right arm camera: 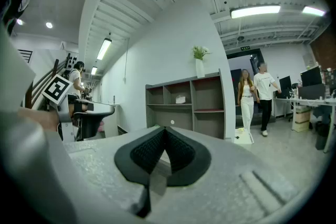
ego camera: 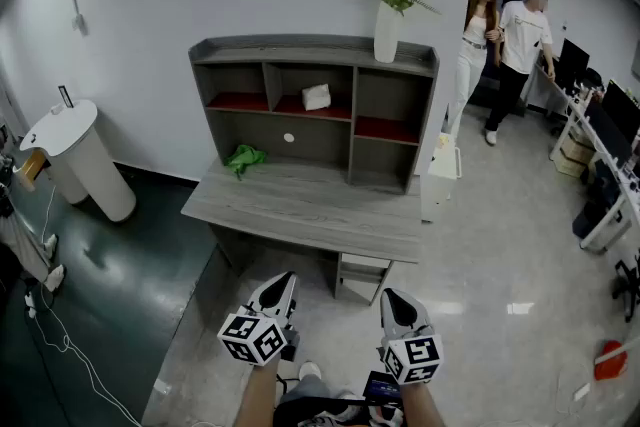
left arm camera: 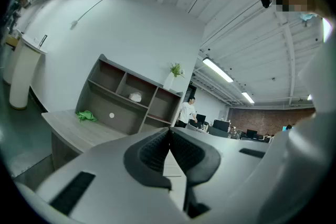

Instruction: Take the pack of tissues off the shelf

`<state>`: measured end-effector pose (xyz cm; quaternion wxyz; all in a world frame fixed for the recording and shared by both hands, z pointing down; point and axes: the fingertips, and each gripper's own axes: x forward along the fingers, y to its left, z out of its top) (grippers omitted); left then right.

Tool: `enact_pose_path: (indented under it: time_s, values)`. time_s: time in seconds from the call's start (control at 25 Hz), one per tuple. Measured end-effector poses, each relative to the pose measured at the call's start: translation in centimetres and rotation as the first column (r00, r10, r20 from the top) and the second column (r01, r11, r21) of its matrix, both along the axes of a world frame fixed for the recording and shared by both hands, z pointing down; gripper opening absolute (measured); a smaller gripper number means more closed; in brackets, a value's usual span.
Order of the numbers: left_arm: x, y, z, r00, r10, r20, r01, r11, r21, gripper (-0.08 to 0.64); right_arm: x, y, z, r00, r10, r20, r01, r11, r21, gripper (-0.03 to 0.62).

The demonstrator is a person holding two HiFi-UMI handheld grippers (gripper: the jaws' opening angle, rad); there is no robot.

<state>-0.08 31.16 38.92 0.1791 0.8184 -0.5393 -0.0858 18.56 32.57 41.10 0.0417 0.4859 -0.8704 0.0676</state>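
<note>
The pack of tissues (ego camera: 316, 96) is a small white soft-sided packet, slightly crumpled in outline; it lies on the red board of the upper middle compartment of the grey shelf unit (ego camera: 310, 48), clear of the compartment walls; it is untouched by either tool. The shelf unit stands on the rear of the grey desk (ego camera: 310, 210); a white vase (ego camera: 386, 32) with green stems stands on its top board, right of the packet; a green cloth (ego camera: 243, 156) lies on the desk at lower left. The left gripper (ego camera: 284, 283) is held low, well apart from the desk, jaws clenched together on nothing; the right gripper (ego camera: 393, 299) is likewise clenched and empty.
</note>
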Motion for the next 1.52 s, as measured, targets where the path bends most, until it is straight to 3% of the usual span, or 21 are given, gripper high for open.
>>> enact_pose_path:
  time_s: [0.16, 0.56, 0.84, 1.08, 1.52]
  values:
    - [0.4, 0.3, -0.5, 0.997, 0.028, -0.067, -0.028, 1.0, 0.012, 0.008, 0.1, 0.2, -0.1, 1.0, -0.001, 0.0, 0.001, 1.0, 0.002, 0.005]
    - [-0.5, 0.4, -0.4, 0.999, -0.033, -0.007, 0.033, 0.999, -0.008, 0.008, 0.2, -0.5, -0.6, 0.999, -0.017, 0.027, 0.016, 0.999, 0.031, 0.005]
    - [-1.6, -2.5, 0.6, 0.998, -0.063, 0.013, 0.063, 0.998, -0.018, 0.008, -0.8, -3.6, 0.3, 0.999, -0.025, 0.021, 0.025, 1.0, 0.015, 0.005]
    - [-1.2, -10.1, 1.3, 0.999, -0.033, 0.029, 0.033, 0.999, 0.002, 0.008, -0.6, -10.0, 1.5, 1.0, 0.012, 0.019, -0.012, 1.0, 0.006, 0.005]
    - [-4.2, -29.3, 1.4, 0.993, 0.002, 0.116, 0.0, 1.0, -0.021, 0.008, -3.7, -29.0, 2.6, 0.998, 0.064, 0.016, -0.063, 0.997, -0.049, 0.005]
